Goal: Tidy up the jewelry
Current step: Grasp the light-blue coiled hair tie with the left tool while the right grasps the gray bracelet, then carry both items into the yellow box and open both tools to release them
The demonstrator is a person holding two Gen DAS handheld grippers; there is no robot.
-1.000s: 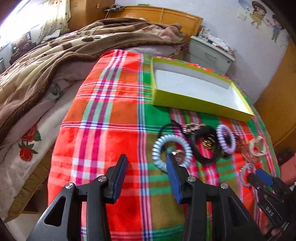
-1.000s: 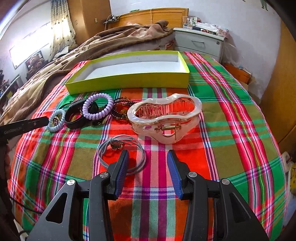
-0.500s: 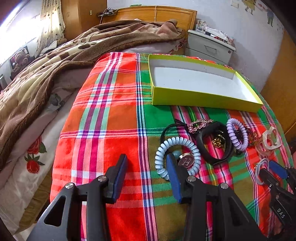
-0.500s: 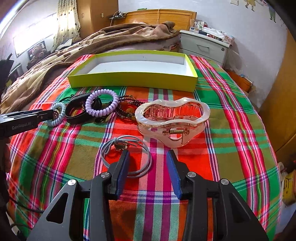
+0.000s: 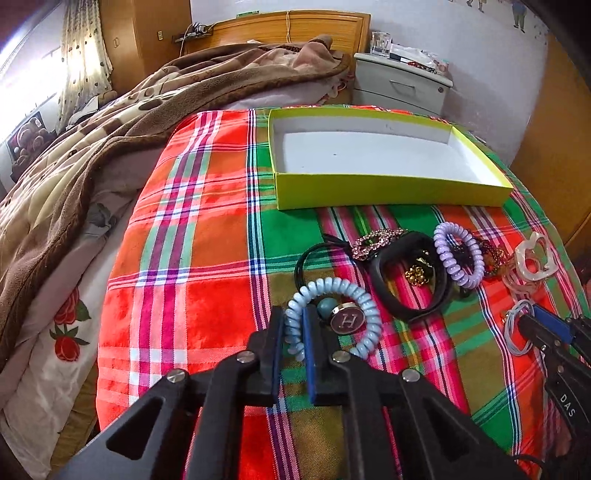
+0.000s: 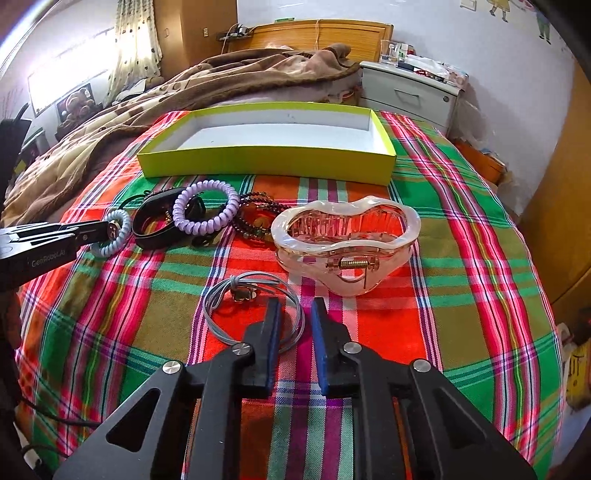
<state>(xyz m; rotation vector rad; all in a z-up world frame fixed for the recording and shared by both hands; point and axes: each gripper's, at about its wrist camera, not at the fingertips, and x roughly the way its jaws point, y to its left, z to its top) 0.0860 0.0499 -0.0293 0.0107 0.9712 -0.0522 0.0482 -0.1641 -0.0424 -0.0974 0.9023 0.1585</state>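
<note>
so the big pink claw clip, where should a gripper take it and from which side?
Probably across the narrow waist of the pink claw clip, jaws spanning front to back, coming down from above. It lies on its side on the plaid cloth, pinched in mid-length and bulging at both ends. Avoid the spring hinge, where a squeeze could open it.

A brown blanket lies rumpled on the bed beside a grey nightstand and wooden headboard
</note>
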